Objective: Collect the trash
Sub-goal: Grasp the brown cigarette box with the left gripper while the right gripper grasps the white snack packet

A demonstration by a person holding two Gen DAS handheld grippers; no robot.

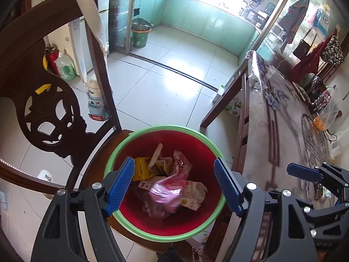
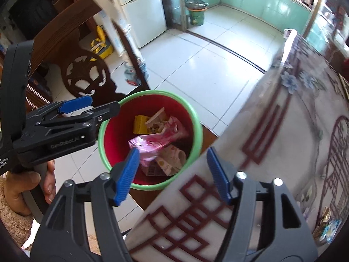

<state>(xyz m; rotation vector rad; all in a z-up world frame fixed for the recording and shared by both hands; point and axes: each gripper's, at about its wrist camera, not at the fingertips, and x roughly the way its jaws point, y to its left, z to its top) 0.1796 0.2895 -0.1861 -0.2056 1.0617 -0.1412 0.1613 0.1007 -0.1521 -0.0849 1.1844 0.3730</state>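
A red bin with a green rim point(image 1: 165, 127) point(image 2: 152, 92) stands on a dark wooden chair seat. Inside lie a yellow carton point(image 1: 141, 170) point(image 2: 140, 124), a flat wooden stick point(image 1: 156, 152), a white printed carton point(image 1: 194, 196) point(image 2: 170, 159) and a pink wrapper point(image 1: 168, 187) point(image 2: 152, 142), which looks blurred. My left gripper point(image 1: 173, 160) point(image 2: 98, 107) hangs open right above the bin with nothing between its blue pads. My right gripper point(image 2: 172, 150) point(image 1: 314, 170) is open too, empty, over the table's edge beside the bin.
A carved chair back point(image 1: 43, 109) rises left of the bin. The patterned table point(image 1: 283, 131) point(image 2: 283, 131) runs along the right, with bags at its far end. A hand point(image 2: 28, 185) holds the left gripper. A green waste bin point(image 1: 139, 37) stands in the kitchen doorway.
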